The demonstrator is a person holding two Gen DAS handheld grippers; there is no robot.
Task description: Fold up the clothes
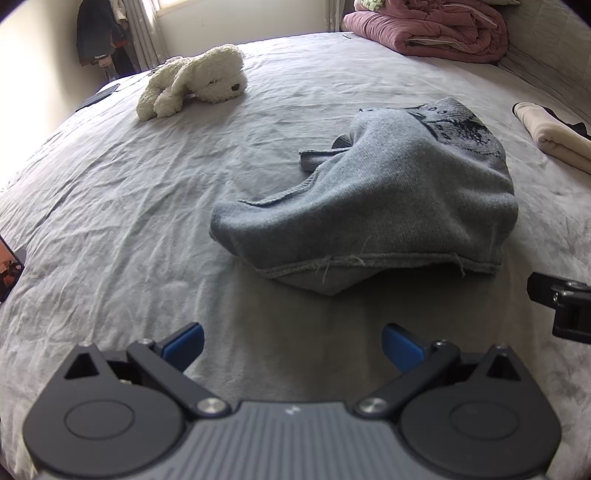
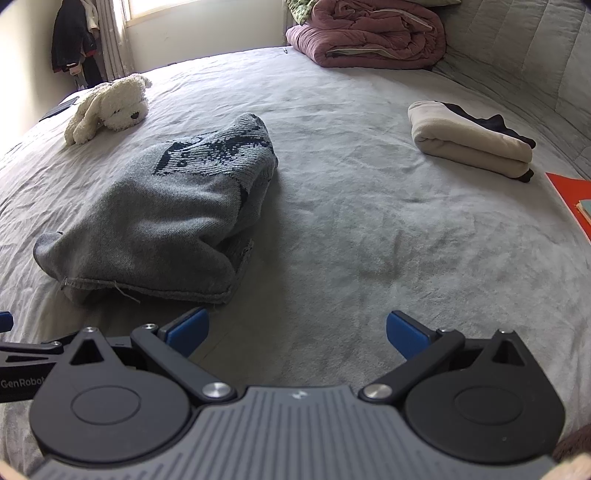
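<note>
A grey knit sweater (image 1: 388, 206) with a dark pattern lies bunched in a rough fold on the grey bedsheet (image 1: 147, 206). It also shows in the right wrist view (image 2: 166, 214), left of centre. My left gripper (image 1: 291, 345) is open and empty, a short way in front of the sweater's hem. My right gripper (image 2: 297, 334) is open and empty, just right of the sweater's near corner. Part of the right gripper (image 1: 565, 306) shows at the right edge of the left wrist view.
A white plush dog (image 1: 195, 81) lies at the far left of the bed. A folded cream and black garment (image 2: 469, 144) sits at the right. A rolled maroon quilt (image 2: 369, 33) lies at the far end. An orange item (image 2: 572, 203) is at the right edge.
</note>
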